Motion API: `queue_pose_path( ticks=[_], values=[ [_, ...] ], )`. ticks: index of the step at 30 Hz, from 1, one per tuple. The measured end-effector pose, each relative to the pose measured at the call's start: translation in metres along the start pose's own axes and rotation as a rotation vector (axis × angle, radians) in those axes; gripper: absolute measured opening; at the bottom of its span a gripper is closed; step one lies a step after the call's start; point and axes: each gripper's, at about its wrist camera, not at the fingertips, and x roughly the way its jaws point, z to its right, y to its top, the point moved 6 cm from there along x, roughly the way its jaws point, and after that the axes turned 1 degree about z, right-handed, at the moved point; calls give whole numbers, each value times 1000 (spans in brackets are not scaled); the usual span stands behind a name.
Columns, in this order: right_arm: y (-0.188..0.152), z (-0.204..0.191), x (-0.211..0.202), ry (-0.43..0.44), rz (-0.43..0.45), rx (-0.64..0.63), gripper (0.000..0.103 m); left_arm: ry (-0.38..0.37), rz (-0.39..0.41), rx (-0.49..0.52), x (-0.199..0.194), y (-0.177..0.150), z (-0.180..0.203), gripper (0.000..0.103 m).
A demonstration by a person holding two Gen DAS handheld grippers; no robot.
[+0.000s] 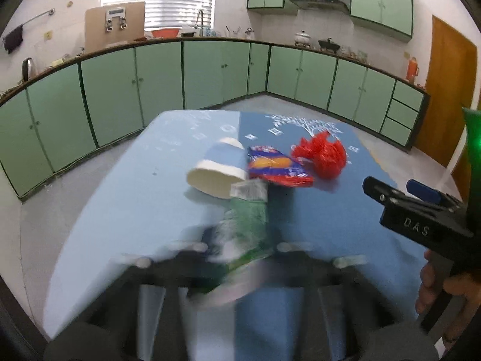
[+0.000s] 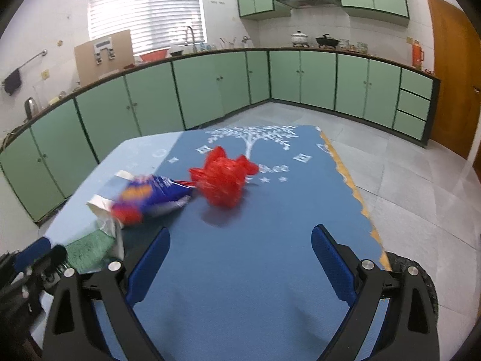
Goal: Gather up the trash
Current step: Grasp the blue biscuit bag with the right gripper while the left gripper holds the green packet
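1. The left gripper (image 1: 240, 249) is clamped on a green wrapper (image 1: 251, 219); the view there is badly blurred, but the wrapper sticks up from between the closed fingers.
2. From the right wrist view the same wrapper (image 2: 90, 251) shows at the lower left, pinched at the tip of the left gripper (image 2: 57, 255).
3. The right gripper (image 2: 240, 264) stands wide open with nothing between its blue pads (image 2: 329, 258), over bare dark-blue cloth (image 2: 240, 270).
4. In the left view the right gripper (image 1: 390, 194) juts in from the right edge, with a hand (image 1: 436, 285) on its handle.
5. Just past the green wrapper lies a white cup (image 1: 216, 170) on its side, its mouth turned toward the left gripper.
6. Beside the cup, touching or nearly so, lies a blue-and-orange snack bag (image 1: 278, 167).
7. Right of that sits a crumpled red bag (image 1: 321, 155), ahead of the open right gripper and clear of its fingers.
8. All of it rests on a table (image 1: 120, 210) covered in light and dark blue, with green cabinets (image 1: 114, 96) around the room.
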Motion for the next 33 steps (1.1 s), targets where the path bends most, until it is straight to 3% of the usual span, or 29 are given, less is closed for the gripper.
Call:
queue_pose_path(
  ticks=[6,9,11,16,27,28,33],
  values=[
    [7,-29,4,45,4,-34,93,-43,-74,-44,20,-6,-21,1],
    [6,-34,4,49,5,-49,93,-69,-109,-39,26,-17,-22,7],
    [4,-33,6,44,-1,-46,93,-69,-113,-11,29,-21,-20,43],
    [-2,-25,10,29,-17,-33,93,-76,-128,37,42,-24,-15,66],
    [-5,-15,10,20,-24,-17,93,-91,-231,89,75,-38,-5,75],
    [-5,-15,10,20,-23,-18,93,-86,-232,93,75,-39,-4,74],
    [-5,-15,9,19,-21,-19,93,-79,-230,81,67,-42,-4,46]
  ],
)
